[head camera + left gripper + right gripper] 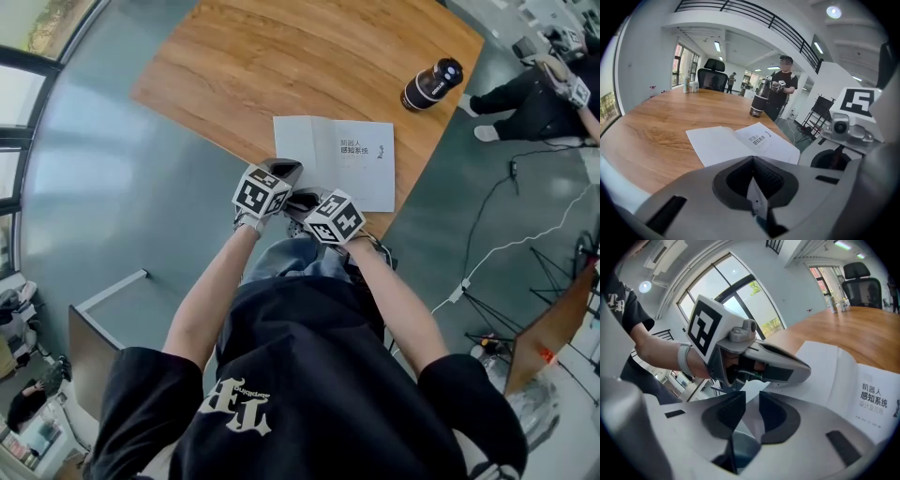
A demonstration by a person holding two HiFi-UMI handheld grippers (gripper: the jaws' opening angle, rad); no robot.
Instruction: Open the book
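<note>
Left gripper point(752, 160): jaws pressed together, nothing between them. It's parked at the near edge of the table, just short of the book's left page.

Right gripper point(749, 397): jaws a narrow slit apart and empty. It sits just beside the left one, tips turned toward it, so the left gripper's body fills most of the right gripper view.

Book point(336, 159): lies open and flat on the table point(281, 56), close to the near edge and straight ahead of both grippers. Left page is blank white, right page carries a short printed title. Neither gripper touches it as far as I can tell.

Status: I'd call the task done. The book is open and resting on its own, with nothing holding the pages down. All that's left is pulling the tools clear. Can't tell whether the pages want to spring back, though they look settled.

Surface: wood-grain tabletop, otherwise bare apart from a dark bottle point(432, 84) standing well beyond the book toward the far right edge.

Room:
- Big windows point(23, 56) at far left.
- Grey floor point(112, 187).
- White cable point(506, 246) running over the floor at right.
- Someone seated point(534, 94) at far right.
- The left gripper view also shows an office chair point(711, 77) at the table's far end.
</note>
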